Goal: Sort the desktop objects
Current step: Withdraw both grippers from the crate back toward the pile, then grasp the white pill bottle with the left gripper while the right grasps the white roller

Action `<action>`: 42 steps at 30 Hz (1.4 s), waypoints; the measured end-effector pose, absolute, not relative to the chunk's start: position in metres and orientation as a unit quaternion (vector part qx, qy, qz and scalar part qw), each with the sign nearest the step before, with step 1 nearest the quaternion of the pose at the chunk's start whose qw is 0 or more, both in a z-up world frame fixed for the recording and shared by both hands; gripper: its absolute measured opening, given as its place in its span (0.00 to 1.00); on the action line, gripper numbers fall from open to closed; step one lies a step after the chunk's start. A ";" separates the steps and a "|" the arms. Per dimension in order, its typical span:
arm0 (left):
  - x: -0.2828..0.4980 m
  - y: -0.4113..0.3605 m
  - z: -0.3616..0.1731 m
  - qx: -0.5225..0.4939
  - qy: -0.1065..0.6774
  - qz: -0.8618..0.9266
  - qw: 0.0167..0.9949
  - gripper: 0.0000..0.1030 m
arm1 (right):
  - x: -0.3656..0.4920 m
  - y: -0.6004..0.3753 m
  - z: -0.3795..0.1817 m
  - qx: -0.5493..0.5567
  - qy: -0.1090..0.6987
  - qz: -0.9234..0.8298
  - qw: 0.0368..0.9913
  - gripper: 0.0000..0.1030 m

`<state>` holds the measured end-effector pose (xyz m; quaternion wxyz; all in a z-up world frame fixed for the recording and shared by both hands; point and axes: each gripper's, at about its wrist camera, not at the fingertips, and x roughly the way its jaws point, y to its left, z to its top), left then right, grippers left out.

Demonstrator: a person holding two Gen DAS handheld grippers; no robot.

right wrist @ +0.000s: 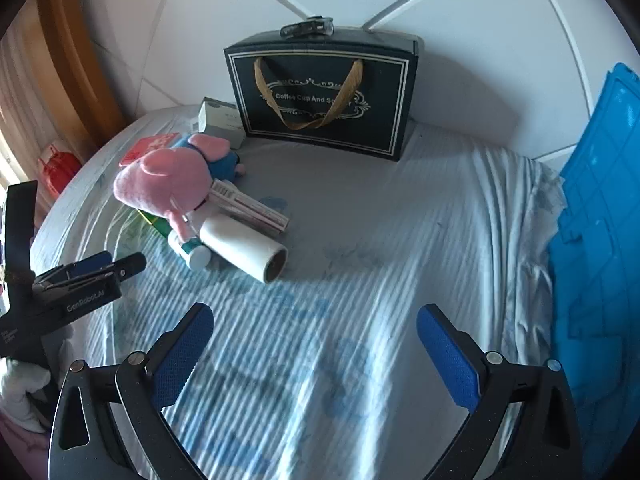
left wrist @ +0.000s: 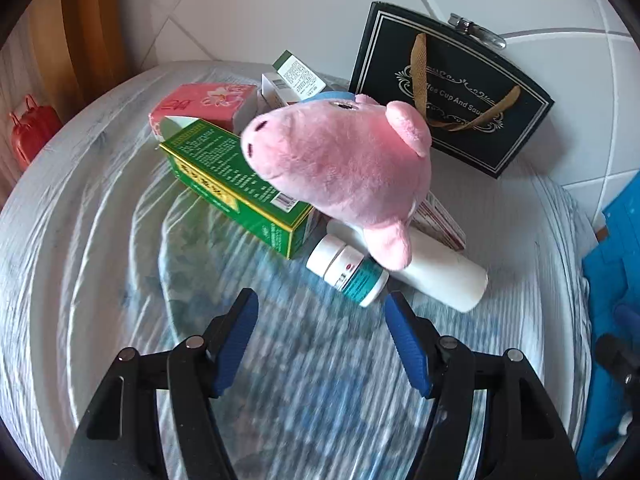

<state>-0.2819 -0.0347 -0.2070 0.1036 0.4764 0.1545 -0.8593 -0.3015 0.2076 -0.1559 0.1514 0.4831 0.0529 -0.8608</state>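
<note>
Left wrist view first: left hand-held gripper [left wrist: 322,300] up close, blue pads spread wide, nothing between them, hovering over the striped cloth on the bench [left wrist: 100,240]. Just beyond the tips, a small white pill bottle [left wrist: 347,270] lying on its side, touching a white roll [left wrist: 440,272]. On top of both, a pink plush pig [left wrist: 340,168], snout resting over a green box [left wrist: 236,188]. Behind that, a pink tissue pack [left wrist: 204,106] and small white boxes [left wrist: 292,80]. At the back, a black gift bag [left wrist: 452,92] upright against the tiled wall.

Over to the right wrist view: right hand-held gripper [right wrist: 316,320] also gaping, empty, above bare cloth. Same pile well off to the left, pig [right wrist: 168,180] draped over roll [right wrist: 248,248] and bottle [right wrist: 192,250]. Blue crate [right wrist: 600,208] along the right edge. Gift bag [right wrist: 324,96] at the far side.
</note>
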 end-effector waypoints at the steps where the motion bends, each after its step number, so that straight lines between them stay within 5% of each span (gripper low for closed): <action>1: -0.291 -0.033 -0.213 0.476 0.159 -0.858 0.106 0.63 | -0.310 0.207 -0.163 0.486 0.051 -0.858 0.159 1.00; 8: -0.332 -0.024 -0.254 0.491 0.150 -0.851 0.108 0.62 | -0.357 0.193 -0.205 0.505 0.044 -0.840 0.194 0.98; 12: -0.327 -0.033 -0.256 0.483 0.147 -0.857 0.109 0.62 | -0.374 0.172 -0.218 0.510 0.052 -0.830 0.219 0.70; 19: -0.294 -0.052 -0.253 0.490 0.111 -0.858 0.107 0.62 | -0.389 0.131 -0.246 0.532 0.079 -0.804 0.252 0.68; 21: -0.285 -0.059 -0.252 0.491 0.103 -0.858 0.110 0.62 | -0.386 0.125 -0.251 0.541 0.092 -0.799 0.248 0.55; 29: -0.256 -0.072 -0.249 0.502 0.119 -0.850 0.103 0.62 | -0.344 0.120 -0.246 0.561 0.097 -0.770 0.290 0.55; 35: -0.236 -0.076 -0.252 0.524 0.126 -0.835 0.112 0.62 | -0.340 0.114 -0.243 0.559 0.097 -0.772 0.287 0.73; 42: -0.220 -0.078 -0.257 0.537 0.139 -0.824 0.114 0.61 | -0.356 0.095 -0.251 0.557 0.111 -0.781 0.259 0.78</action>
